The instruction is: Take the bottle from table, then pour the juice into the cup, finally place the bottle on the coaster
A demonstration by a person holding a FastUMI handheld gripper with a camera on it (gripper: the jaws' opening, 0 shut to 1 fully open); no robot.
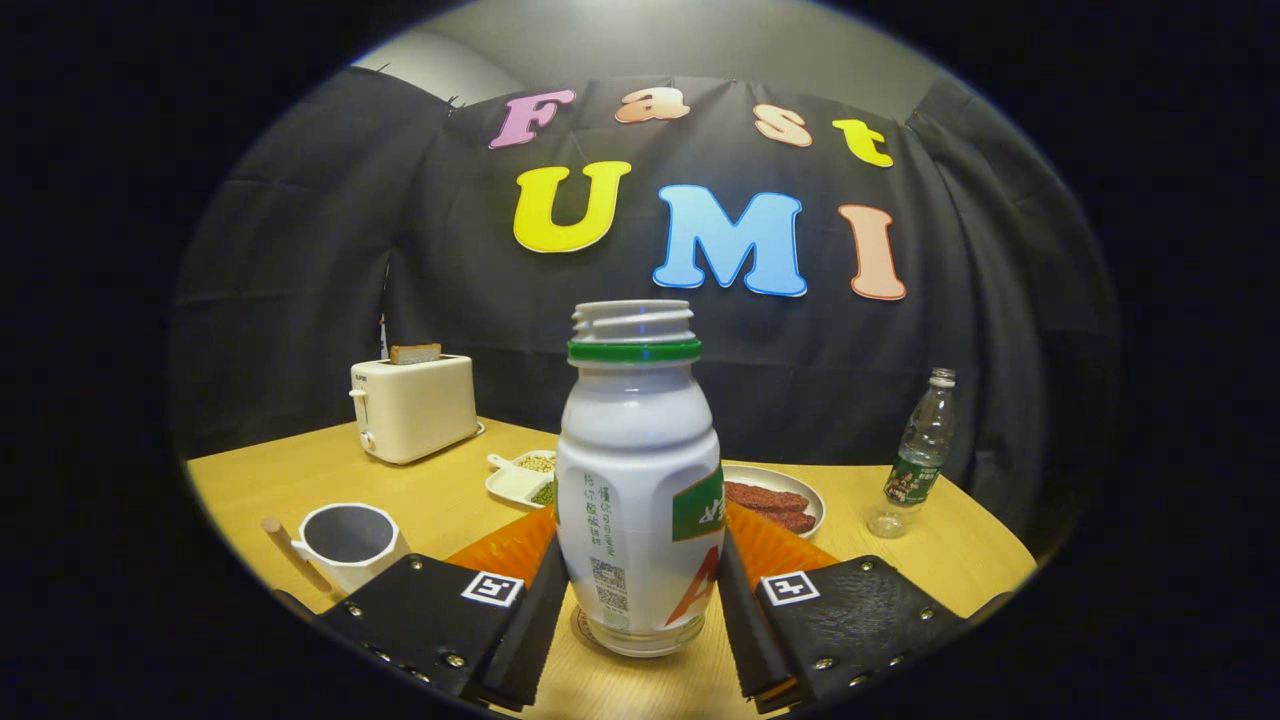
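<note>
Bottle (638,480) stands upright between your gripper (640,600) fingers, cap off, its base on a round coaster (585,628) on the wooden table (430,480). Both fingers press against its sides, so the jaws are clamped on it. To the left of the fingers you have the white cup (350,545). Behind the bottle lie an orange mat (505,548), a plate (785,500), a small dish (520,478). Farther back are a toaster (413,405) and a clear water bottle (915,455).
</note>
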